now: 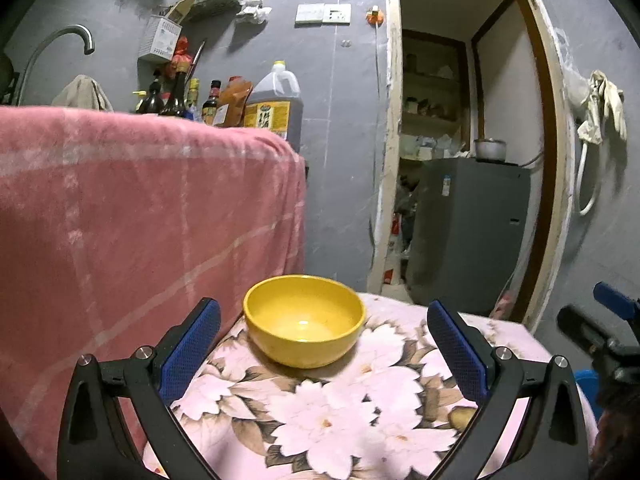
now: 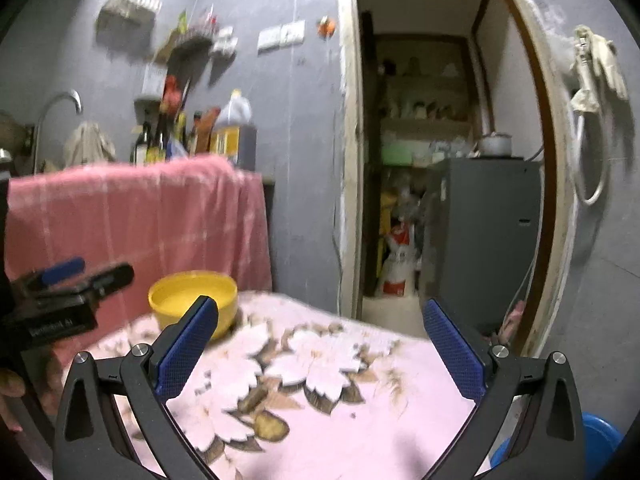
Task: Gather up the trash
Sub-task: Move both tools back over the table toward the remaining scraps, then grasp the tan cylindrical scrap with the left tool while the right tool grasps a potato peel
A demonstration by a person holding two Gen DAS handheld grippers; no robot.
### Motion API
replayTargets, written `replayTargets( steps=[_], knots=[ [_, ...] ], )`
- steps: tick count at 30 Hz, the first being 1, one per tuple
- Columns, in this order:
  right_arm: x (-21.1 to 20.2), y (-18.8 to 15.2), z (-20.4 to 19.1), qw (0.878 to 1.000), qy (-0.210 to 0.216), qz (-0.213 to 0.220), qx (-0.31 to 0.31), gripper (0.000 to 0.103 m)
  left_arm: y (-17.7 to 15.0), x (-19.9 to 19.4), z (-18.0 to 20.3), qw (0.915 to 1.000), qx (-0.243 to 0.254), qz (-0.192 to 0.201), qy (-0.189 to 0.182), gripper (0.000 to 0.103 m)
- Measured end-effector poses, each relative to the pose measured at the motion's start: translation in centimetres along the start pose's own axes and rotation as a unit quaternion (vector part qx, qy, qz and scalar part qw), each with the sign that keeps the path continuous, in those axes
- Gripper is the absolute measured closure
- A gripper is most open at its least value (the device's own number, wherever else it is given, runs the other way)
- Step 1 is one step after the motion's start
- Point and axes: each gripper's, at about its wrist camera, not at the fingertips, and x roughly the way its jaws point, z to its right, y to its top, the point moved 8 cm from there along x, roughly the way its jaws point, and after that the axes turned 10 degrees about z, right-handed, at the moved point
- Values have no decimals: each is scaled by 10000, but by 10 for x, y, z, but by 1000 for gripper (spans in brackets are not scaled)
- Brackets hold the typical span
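A yellow bowl [image 1: 304,320] stands empty on a low table with a pink flowered cloth [image 1: 360,420]. My left gripper [image 1: 324,324] is open, its blue-padded fingers either side of the bowl and just short of it, holding nothing. My right gripper [image 2: 320,328] is open and empty above the same cloth [image 2: 320,420], with the bowl [image 2: 192,298] to its front left. The left gripper [image 2: 76,276] shows at the left edge of the right wrist view. The right gripper [image 1: 600,320] shows at the right edge of the left wrist view. No trash is visible.
A pink towel [image 1: 140,208] drapes over a counter on the left, with bottles and an oil jug [image 1: 272,104] behind it. A doorway on the right opens onto a grey fridge [image 1: 468,232]. A blue basin [image 2: 600,432] sits low on the right.
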Motion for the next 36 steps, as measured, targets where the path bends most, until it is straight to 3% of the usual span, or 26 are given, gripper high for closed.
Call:
replayTargets(
  steps=[6, 16, 22, 25, 28, 32, 34, 36],
  knots=[
    [28, -47, -5, 9912, -83, -1289, -294, 0, -18, 14, -5, 9990, 59, -432, 55, 2],
    [46, -94, -20, 9692, 389, -2399, -388, 1, -55, 40, -9, 9905, -52, -1366, 145, 2],
    [55, -121, -39, 9471, 789, -3063, -536, 26, -72, 51, -9, 9830, -183, -1827, -18, 2],
    [56, -130, -44, 9384, 926, -3283, -548, 29, -78, 56, -5, 9791, -230, -2018, -126, 2],
    [56, -133, -46, 9359, 908, -3347, -617, 34, -84, 58, 1, 9744, -322, -2206, -298, 2],
    [55, -134, -48, 9336, 1014, -3390, -563, 64, -89, 59, 6, 9695, -439, -2374, -422, 2],
    [57, -134, -46, 9336, 1013, -3399, -516, 72, -90, 58, 8, 9679, -456, -2425, -473, 3],
    [57, -133, -44, 9337, 1036, -3391, -490, 73, -90, 58, 11, 9664, -446, -2478, -516, 3]
  ],
)
